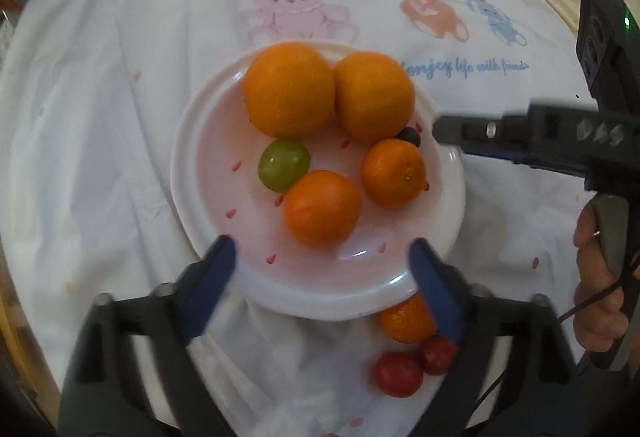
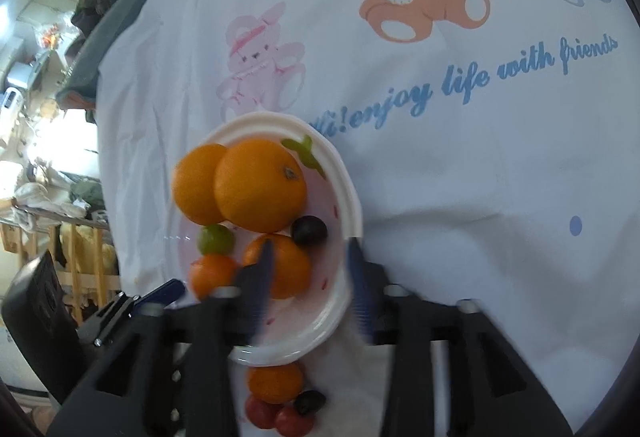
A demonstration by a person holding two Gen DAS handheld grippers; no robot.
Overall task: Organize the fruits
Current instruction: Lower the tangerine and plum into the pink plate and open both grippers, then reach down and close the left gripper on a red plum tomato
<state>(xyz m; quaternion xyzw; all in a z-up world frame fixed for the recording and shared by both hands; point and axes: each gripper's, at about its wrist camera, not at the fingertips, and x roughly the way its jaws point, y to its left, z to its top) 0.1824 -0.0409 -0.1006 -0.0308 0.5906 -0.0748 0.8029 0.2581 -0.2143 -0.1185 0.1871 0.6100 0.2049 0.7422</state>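
Fruits are mostly gathered on the round white plate with a pink, strawberry-printed well (image 1: 192,173), which sits on the white cloth printed with cartoon bears and blue lettering (image 1: 120,97) covering the surface. By my reckoning the job is well past halfway but not finished.

On the plate I count six pieces: two large oranges (image 1: 289,89) touching each other at the far side, two small mandarins (image 1: 322,208) nearer the camera, one green grape (image 1: 283,165) tucked between a large orange and a mandarin, and one dark grape (image 2: 309,231) beside the other mandarin.

Off the plate, on the cloth just beyond its near rim, four pieces are left: one small mandarin (image 2: 275,381), two red cherry tomatoes (image 1: 398,374) touching each other, and one dark grape (image 2: 310,402). That last grape shows only in the right wrist view, partly hidden low in the frame, so it may be something else dark and round.

The left gripper (image 1: 322,277) hangs over the plate's near rim, jaws spread wide and holding nothing. The right gripper (image 2: 312,277) is also released, fingers parted either side of the plate's edge above a mandarin, pads not pressing it. A hand (image 1: 596,277) holds its handle.
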